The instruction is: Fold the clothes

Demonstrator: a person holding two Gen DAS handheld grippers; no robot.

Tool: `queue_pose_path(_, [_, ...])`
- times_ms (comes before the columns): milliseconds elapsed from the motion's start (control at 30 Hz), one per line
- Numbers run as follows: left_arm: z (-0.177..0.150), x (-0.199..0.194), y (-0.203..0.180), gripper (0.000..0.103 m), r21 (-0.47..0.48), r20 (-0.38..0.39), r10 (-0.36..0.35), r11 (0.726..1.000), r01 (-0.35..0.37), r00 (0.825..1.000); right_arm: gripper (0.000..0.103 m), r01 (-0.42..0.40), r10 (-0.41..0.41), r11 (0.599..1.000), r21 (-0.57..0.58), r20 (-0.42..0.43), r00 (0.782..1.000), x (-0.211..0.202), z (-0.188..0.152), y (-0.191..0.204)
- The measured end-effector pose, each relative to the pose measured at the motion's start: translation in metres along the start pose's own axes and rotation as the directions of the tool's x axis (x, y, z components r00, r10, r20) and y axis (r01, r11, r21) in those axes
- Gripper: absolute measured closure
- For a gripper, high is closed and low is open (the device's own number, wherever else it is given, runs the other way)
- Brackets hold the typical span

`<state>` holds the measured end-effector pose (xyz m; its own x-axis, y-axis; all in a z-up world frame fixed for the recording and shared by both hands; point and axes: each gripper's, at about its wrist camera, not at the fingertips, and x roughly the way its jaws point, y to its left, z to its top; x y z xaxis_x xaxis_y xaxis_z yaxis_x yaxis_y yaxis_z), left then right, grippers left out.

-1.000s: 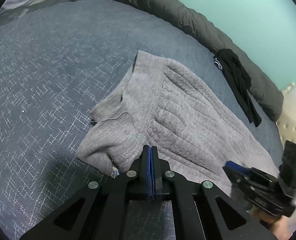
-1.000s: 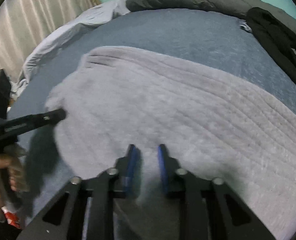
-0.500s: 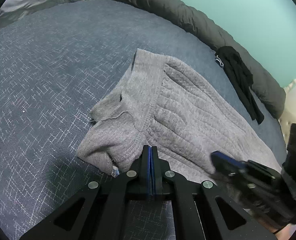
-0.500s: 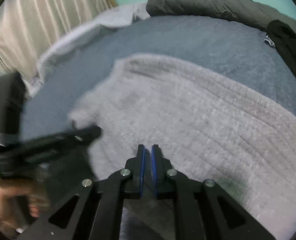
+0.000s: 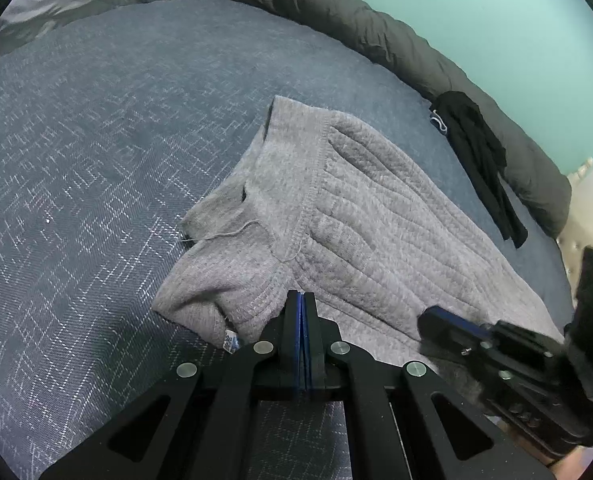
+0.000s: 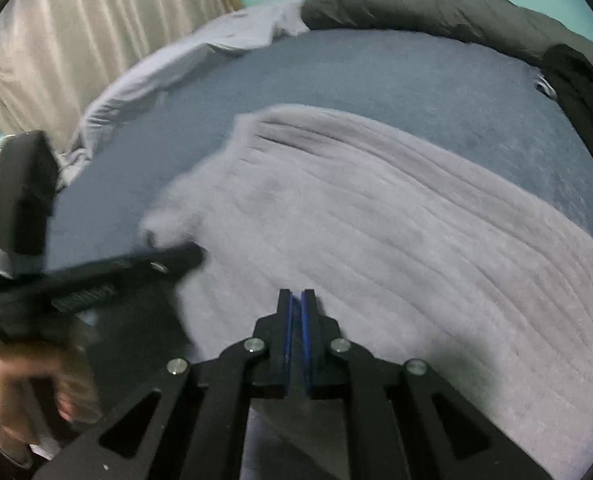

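A grey ribbed knit sweater point(image 5: 348, 232) lies spread across the blue-grey bed cover point(image 5: 96, 160), running from the centre of the left wrist view down to its lower right; its neckline and one bunched sleeve sit at centre left, with a small label showing at the lower fold. In the right wrist view the same sweater point(image 6: 396, 240) fills the middle and right of the frame (this view is blurred).

The left claw point(image 5: 301, 300) is clenched, its blue pads pressed flat together at the sweater's near edge; whether any fabric is pinched between them cannot be told. The right claw point(image 6: 296, 300) is also closed, only a thin slit between its pads, nothing visibly caught, poised over the knit at lower centre. Each claw also shows in the other's view: the right one at lower right, the left one at centre left with a blurred hand point(image 6: 24, 384) beneath it.

A dark rolled duvet point(image 5: 396, 40) lines the upper right edge of the bed, with a black garment point(image 5: 476, 152) draped beside it.
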<state>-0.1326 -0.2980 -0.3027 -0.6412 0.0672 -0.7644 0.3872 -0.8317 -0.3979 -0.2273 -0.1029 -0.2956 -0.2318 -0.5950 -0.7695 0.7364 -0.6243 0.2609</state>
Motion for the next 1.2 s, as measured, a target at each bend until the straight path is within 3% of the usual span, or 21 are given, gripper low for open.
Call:
queue_pose_path(100, [-0.001, -0.001, 0.001, 0.101, 0.002, 0.000, 0.002, 1.000, -0.002, 1.000, 0.101, 0.046, -0.049, 0.995, 0.091, 0.026, 0.998, -0.019, -0.009, -0.040])
queue_pose_path(267, [-0.001, 0.000, -0.003, 0.101, 0.001, 0.001, 0.016, 1.000, -0.016, 1.000, 0.102, 0.171, -0.174, 0.977, 0.130, 0.007, 0.985, -0.069, -0.044, -0.111])
queue_pose_path(467, [0.007, -0.010, -0.024, 0.099, 0.006, 0.035, 0.037, 0.999, -0.038, 0.999, 0.099, 0.275, -0.306, 0.907, 0.320, 0.050, 0.951, -0.151, -0.098, -0.211])
queue_pose_path(567, [0.010, -0.017, -0.047, 0.094, 0.039, 0.064, 0.024, 0.999, -0.027, 0.998, 0.092, 0.308, -0.378, 0.845, 0.437, 0.079, 0.923, -0.199, -0.129, -0.259])
queue_pose_path(600, [0.011, -0.017, -0.056, 0.091, 0.052, 0.068, 0.011, 0.999, -0.015, 0.998, 0.079, 0.319, -0.403, 0.819, 0.477, 0.083, 0.911, -0.215, -0.140, -0.274])
queue_pose_path(667, [0.011, -0.018, -0.075, 0.084, 0.078, 0.075, -0.015, 0.997, 0.009, 0.997, 0.065, 0.346, -0.466, 0.758, 0.553, 0.087, 0.881, -0.245, -0.165, -0.301])
queue_pose_path(800, [0.009, -0.003, -0.111, 0.081, 0.136, 0.047, -0.038, 0.990, 0.031, 0.998, 0.065, 0.371, -0.545, 0.635, 0.678, 0.052, 0.837, -0.289, -0.213, -0.347])
queue_pose_path(933, [0.004, 0.025, -0.138, 0.081, 0.175, -0.016, -0.036, 0.984, 0.038, 0.999, 0.064, 0.389, -0.599, 0.544, 0.743, 0.019, 0.801, -0.323, -0.256, -0.380])
queue_pose_path(1000, [-0.001, 0.034, -0.151, 0.080, 0.201, -0.040, -0.028, 0.979, 0.035, 0.999, 0.051, 0.387, -0.628, 0.495, 0.778, 0.012, 0.778, -0.337, -0.273, -0.393])
queue_pose_path(1033, [-0.003, 0.037, -0.156, 0.080, 0.212, -0.050, -0.022, 0.977, 0.032, 0.999, 0.044, 0.388, -0.642, 0.475, 0.790, 0.009, 0.767, -0.344, -0.280, -0.399])
queue_pose_path(1200, [-0.014, 0.050, -0.172, 0.080, 0.247, -0.079, 0.001, 0.969, 0.019, 0.997, 0.042, 0.340, -0.671, 0.405, 0.849, 0.023, 0.741, -0.371, -0.306, -0.429])
